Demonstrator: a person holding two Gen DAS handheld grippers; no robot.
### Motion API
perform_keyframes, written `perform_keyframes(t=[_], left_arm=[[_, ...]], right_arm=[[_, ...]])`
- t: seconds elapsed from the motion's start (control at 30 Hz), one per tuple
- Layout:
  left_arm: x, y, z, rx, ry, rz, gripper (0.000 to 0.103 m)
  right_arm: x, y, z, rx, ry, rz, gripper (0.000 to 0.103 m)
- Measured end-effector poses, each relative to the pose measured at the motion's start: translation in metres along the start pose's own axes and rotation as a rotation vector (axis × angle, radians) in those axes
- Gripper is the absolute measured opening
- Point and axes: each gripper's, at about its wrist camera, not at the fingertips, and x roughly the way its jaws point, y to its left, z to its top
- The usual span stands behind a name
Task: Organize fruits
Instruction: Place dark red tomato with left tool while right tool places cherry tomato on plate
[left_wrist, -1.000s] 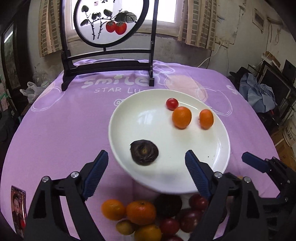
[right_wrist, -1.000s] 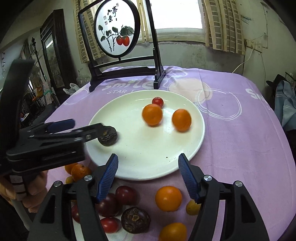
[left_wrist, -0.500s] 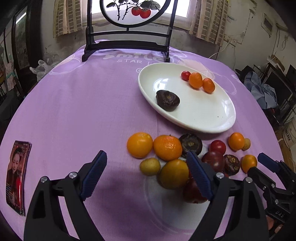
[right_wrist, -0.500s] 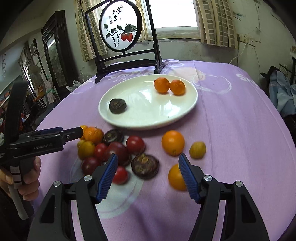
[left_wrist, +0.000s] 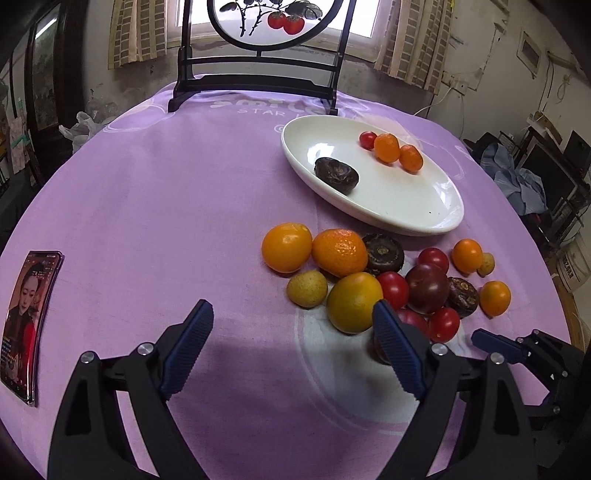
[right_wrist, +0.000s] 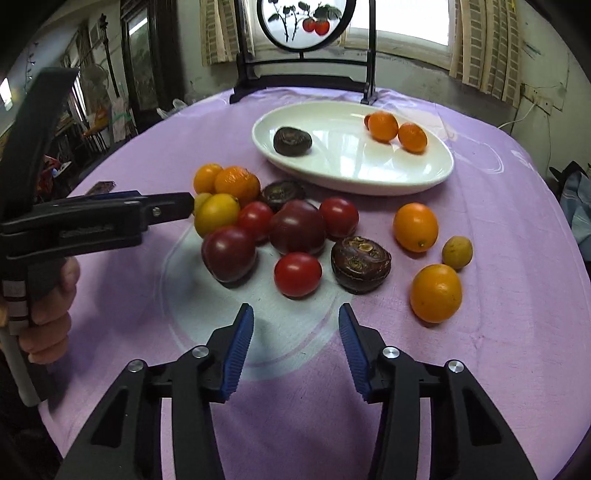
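Note:
A white oval plate (left_wrist: 406, 206) (right_wrist: 369, 173) holds a dark water chestnut (left_wrist: 336, 175) (right_wrist: 291, 141), two small oranges (left_wrist: 386, 147) (right_wrist: 383, 126) and a cherry tomato (left_wrist: 367, 140). Several loose fruits lie in front of it on the purple cloth: oranges (left_wrist: 339, 252) (right_wrist: 415, 227), tomatoes (right_wrist: 297, 274), dark plums (right_wrist: 297, 227), water chestnuts (right_wrist: 360, 264). My left gripper (left_wrist: 291, 343) is open and empty, just short of a yellow-orange fruit (left_wrist: 354, 302). My right gripper (right_wrist: 295, 339) is open and empty, in front of the red tomato.
A black-framed round screen (left_wrist: 258, 48) stands at the table's far edge. A phone (left_wrist: 26, 325) lies at the left on the cloth. The left gripper's body (right_wrist: 92, 221) reaches in from the left in the right wrist view.
Both grippers have drawn back from the plate toward the near edge. The loose fruit pile now lies right in front of them. Both stay open.

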Motion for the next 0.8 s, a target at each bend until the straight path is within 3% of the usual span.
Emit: perform_keyframes(t=[0.27,0.37,0.53,0.8], left_arm=[[0.002,-0.002,0.001,0.014,0.023,-0.047,0.085],[0.003,-0.003,0.001,0.014,0.027,-0.058,0.085],[0.004,-0.006,-0.001,0.019,0.040,-0.063,0.085],[-0.002,-0.042,-0.015,0.126,0.057,-0.056,0.085]], right_arm=[[0.023,0.008,0.017,-0.032,0.019,-0.029,0.043],[0.024,0.010,0.019,-0.040,0.001,-0.035,0.031],[0.007,-0.008,0.015,0.053,-0.038,0.024,0.030],[-0.014,-0.055,0.004,0.226,-0.119,0.071,0.030]])
